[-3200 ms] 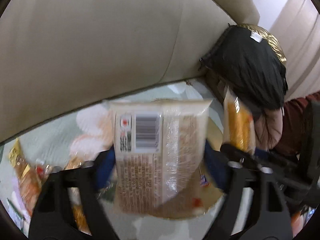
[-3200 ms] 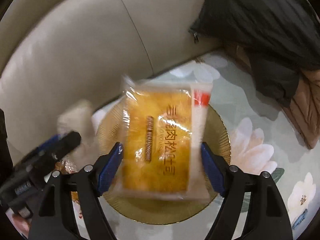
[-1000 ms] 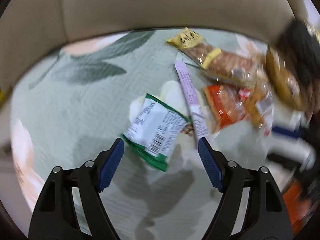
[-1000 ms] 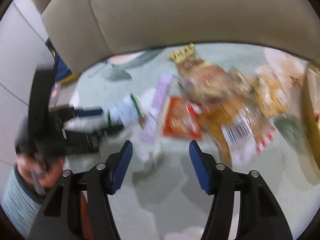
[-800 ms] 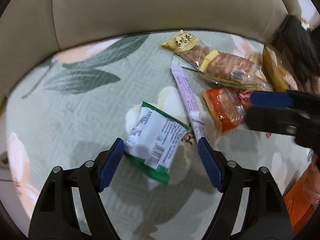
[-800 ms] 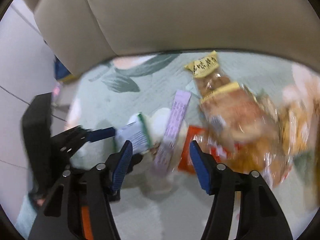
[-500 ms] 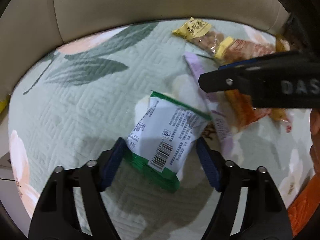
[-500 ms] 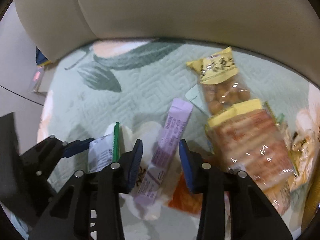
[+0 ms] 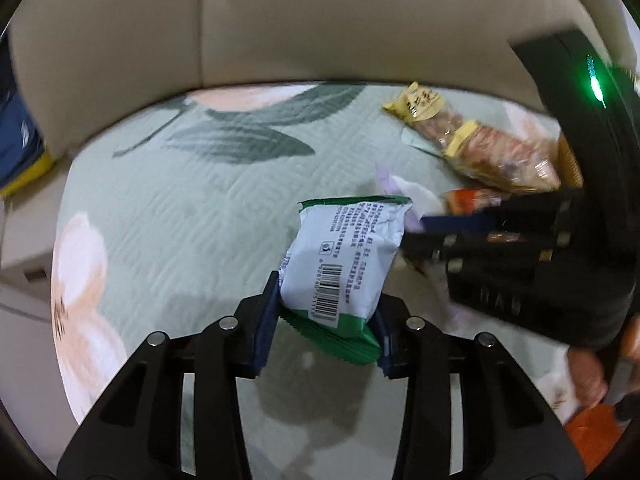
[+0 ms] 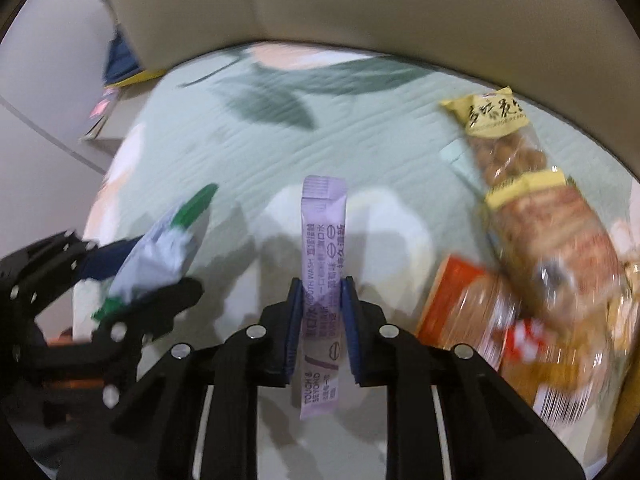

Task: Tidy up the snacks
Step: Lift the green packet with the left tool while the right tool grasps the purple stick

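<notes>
My left gripper (image 9: 324, 312) is shut on a white and green snack packet (image 9: 344, 256), barcode side up, raised off the floral seat cover (image 9: 180, 216). In the right wrist view my right gripper (image 10: 320, 300) is shut on a long purple sachet (image 10: 322, 264), also held above the cover. The same view shows the left gripper (image 10: 132, 264) with the white and green packet (image 10: 160, 256) at the left. At the right lie a yellow-topped peanut bag (image 10: 500, 136), a clear biscuit pack (image 10: 556, 240) and an orange packet (image 10: 460, 304).
A beige sofa backrest (image 9: 280, 32) curves behind the cover. A blue and yellow object (image 9: 16, 148) sits at the far left edge. The right gripper's black body (image 9: 532, 256) with a green light crosses the left wrist view, a hand (image 9: 588, 376) below it.
Both grippers dropped the bread packs, swung to the loose snacks and closed. The left took the white and green packet, the right took the purple sachet, and both lifted.
</notes>
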### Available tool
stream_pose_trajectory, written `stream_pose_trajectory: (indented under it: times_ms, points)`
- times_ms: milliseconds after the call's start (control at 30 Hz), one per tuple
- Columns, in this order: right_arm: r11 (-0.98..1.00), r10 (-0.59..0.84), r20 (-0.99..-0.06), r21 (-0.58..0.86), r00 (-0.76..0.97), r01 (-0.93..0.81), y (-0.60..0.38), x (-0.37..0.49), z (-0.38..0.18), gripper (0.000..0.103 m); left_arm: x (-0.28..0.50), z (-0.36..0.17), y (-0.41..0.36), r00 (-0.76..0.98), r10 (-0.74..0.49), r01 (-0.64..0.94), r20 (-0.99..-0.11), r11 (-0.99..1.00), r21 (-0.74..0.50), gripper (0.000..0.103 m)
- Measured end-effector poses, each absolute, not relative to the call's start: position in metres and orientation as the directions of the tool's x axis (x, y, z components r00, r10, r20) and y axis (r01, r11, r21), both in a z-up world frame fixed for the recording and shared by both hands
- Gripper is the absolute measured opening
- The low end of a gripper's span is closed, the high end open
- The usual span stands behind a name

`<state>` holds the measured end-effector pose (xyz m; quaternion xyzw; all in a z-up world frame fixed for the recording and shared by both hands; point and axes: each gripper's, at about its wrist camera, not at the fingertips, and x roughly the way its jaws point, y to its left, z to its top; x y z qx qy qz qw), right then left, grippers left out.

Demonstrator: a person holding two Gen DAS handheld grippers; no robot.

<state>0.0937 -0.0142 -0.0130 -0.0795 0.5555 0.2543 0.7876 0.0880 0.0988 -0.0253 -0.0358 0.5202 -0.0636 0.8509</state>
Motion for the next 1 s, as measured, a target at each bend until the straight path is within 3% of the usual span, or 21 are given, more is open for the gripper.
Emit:
stream_pose_trajectory:
  times_ms: [133,267,433,500,567,667,800,867,900,1000]
  points:
    - [0.865,0.279,-0.921,0.117,0.273,-0.488,-0.033,0.045,-0.007,0.009,0.066,-0.020,0.092,0.435,-0.109,0.033,-0.894,0.994,-0.105,0.040]
    - [0.906,0.214,-0.936,0.082,0.280,-0.415,-0.078,0.014,-0.010,0.009,0.062,-0.022,0.074,0.395,-0.103,0.017,-0.913,0.994,-0.105,0.040]
    - [0.939,0.287,-0.925,0.220,0.249,-0.265,-0.139,0.002,-0.028,0.010,0.060,-0.046,0.040,0.342,-0.091,0.039,-0.935,0.996,-0.083,0.040]
    - [0.925,0.344,-0.905,0.281,0.250,-0.254,-0.144,0.000,-0.027,0.012,0.056,-0.053,0.034,0.349,-0.036,0.045,-0.936,0.999,-0.022,0.040]
    - [0.909,0.380,-0.891,0.310,0.248,-0.277,-0.137,-0.001,-0.023,0.032,0.055,-0.053,0.037,0.355,-0.009,0.030,-0.935,1.000,0.001,0.040]
    - [0.898,0.378,-0.882,0.275,0.281,-0.345,-0.108,0.007,-0.023,0.045,0.056,-0.049,0.050,0.370,-0.013,-0.027,-0.929,0.999,-0.024,0.040]
    - [0.908,0.324,-0.903,0.214,0.282,-0.359,-0.073,0.030,-0.044,0.042,0.059,-0.054,0.060,0.372,0.081,-0.104,-0.925,0.994,0.046,0.040]
    - [0.924,0.251,-0.914,0.128,0.319,-0.361,-0.061,0.032,-0.053,0.033,0.063,-0.057,0.058,0.372,0.104,-0.108,-0.922,0.992,0.069,0.040]
    - [0.925,0.218,-0.912,0.080,0.346,-0.371,-0.055,0.031,-0.052,0.020,0.064,-0.057,0.057,0.380,0.116,-0.107,-0.918,0.991,0.081,0.040]
    - [0.910,0.115,-0.910,-0.064,0.397,-0.410,-0.047,0.019,-0.047,0.019,0.067,-0.060,0.056,0.378,0.116,-0.103,-0.918,0.991,0.083,0.040]
